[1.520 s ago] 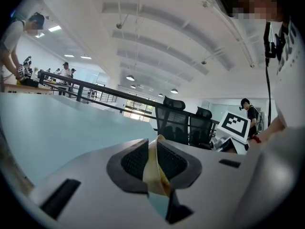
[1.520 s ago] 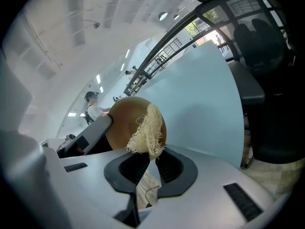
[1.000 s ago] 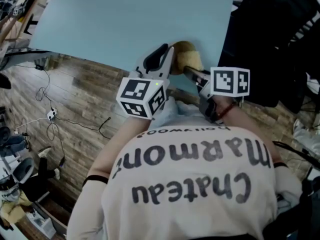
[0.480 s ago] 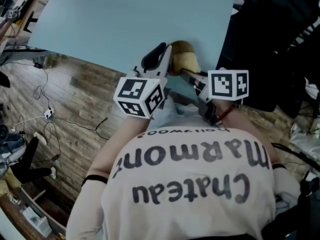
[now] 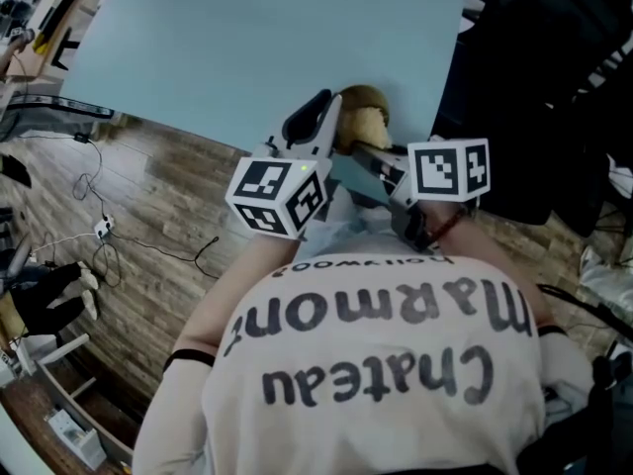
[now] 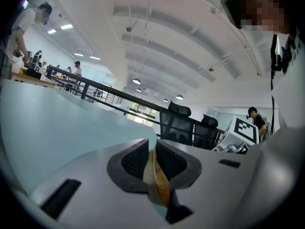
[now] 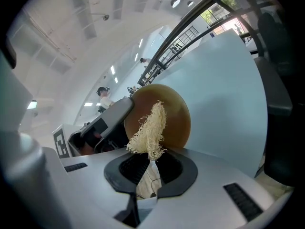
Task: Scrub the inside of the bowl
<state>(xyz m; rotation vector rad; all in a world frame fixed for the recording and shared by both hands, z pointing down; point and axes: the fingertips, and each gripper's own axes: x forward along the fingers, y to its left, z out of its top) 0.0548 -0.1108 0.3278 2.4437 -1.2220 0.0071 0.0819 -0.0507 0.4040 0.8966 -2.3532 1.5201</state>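
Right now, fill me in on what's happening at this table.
A person stands at a light blue table with a gripper in each hand. The left gripper is clamped on the rim of a brown wooden bowl, holding it tipped up on edge above the table. The right gripper pinches a pale loofah scrubber whose frayed end points at the bowl's face. Whether the fibres actually touch the wood cannot be told.

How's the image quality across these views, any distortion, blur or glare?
Head view: evenly lit, fairly sharp, edges slightly bowed. Left gripper view: strong fisheye bends the ceiling; the bowl rim in the left tool is soft; mosaic patch top right. Right gripper view: dark corners, bright glare top right, bowl and scrubber crisp.
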